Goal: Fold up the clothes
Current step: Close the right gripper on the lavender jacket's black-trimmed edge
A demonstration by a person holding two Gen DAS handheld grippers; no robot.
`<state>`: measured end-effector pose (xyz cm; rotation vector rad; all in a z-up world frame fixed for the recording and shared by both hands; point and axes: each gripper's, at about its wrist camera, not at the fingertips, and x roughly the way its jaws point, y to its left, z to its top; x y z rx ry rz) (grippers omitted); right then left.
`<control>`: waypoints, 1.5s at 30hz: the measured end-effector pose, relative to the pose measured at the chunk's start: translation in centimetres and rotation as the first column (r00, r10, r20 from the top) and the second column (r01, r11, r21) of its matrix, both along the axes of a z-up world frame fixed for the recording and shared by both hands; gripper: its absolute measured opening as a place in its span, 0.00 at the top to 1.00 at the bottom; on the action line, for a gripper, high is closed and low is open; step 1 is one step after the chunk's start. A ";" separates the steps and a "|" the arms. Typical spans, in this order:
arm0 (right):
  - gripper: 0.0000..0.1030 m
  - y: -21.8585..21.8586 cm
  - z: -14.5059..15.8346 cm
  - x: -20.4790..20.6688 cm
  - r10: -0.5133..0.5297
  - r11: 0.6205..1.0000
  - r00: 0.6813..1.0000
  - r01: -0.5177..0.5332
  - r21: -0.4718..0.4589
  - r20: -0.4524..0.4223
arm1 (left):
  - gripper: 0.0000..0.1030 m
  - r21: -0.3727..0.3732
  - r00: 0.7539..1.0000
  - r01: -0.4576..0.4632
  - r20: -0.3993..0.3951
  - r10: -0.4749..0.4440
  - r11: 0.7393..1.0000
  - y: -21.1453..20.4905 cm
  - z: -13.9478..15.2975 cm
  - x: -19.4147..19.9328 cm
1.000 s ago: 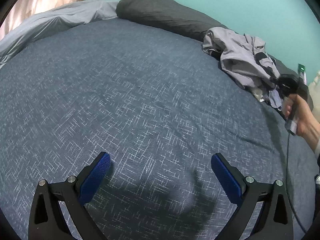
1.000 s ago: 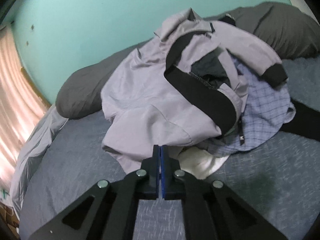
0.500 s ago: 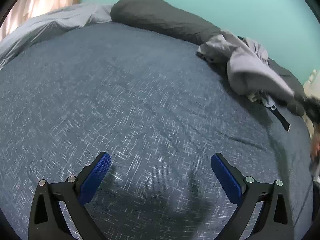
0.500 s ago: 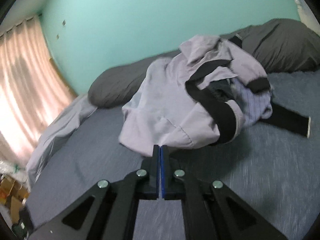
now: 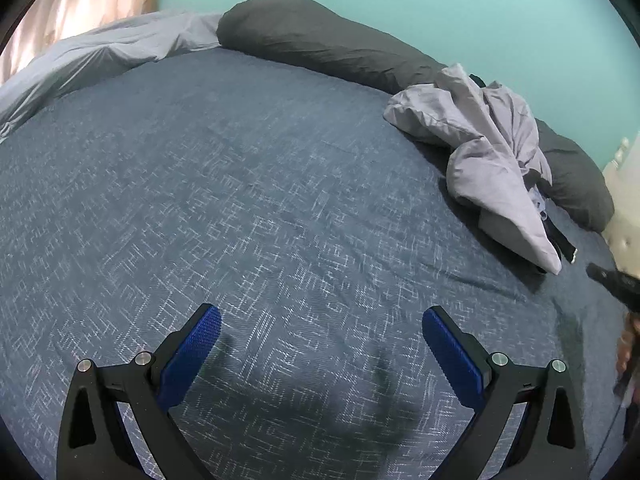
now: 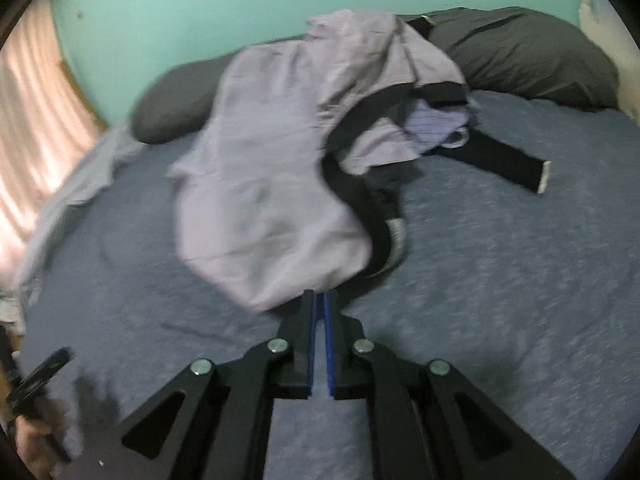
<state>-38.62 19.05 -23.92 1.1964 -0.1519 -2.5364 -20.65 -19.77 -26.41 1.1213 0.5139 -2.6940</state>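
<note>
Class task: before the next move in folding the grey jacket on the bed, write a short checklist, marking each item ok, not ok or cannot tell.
1. Grey jacket pulled away from the pile onto the bedspread: ok.
2. Jacket spread flat: not ok, it lies bunched.
3. Right tool released from the hem: cannot tell; its jaws are opening and show a narrow gap at the cloth's edge.
4. Left tool open, holding nothing: ok.
5. Checked shirt free of the jacket: not ok, it lies partly under it.

- Showing black angular arms on the left gripper (image 5: 321, 334), with triangular cut-outs and silver round screws.
- Carrying ribbed blue pads (image 5: 195, 354) on both fingers.
- Repeating the black frame, screws and blue pads on the right gripper (image 6: 319, 300).
</note>
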 end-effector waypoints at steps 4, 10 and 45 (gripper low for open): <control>0.59 -0.7 -1.4 -4.2 -0.056 0.996 0.998 0.054 0.069 0.027 | 0.00 -0.009 1.000 0.014 0.005 -0.014 1.000 0.2 -0.3 -0.1; 0.59 -2.0 -4.1 -8.6 -0.130 0.971 0.989 0.113 0.209 0.070 | 0.00 -0.010 1.000 0.013 0.025 -0.013 1.000 0.0 -1.1 -0.3; 0.98 -4.2 16.6 16.5 0.140 0.956 0.974 -0.180 -0.232 -0.178 | 0.00 -0.035 0.958 0.266 -0.099 -0.268 0.963 7.4 14.1 9.2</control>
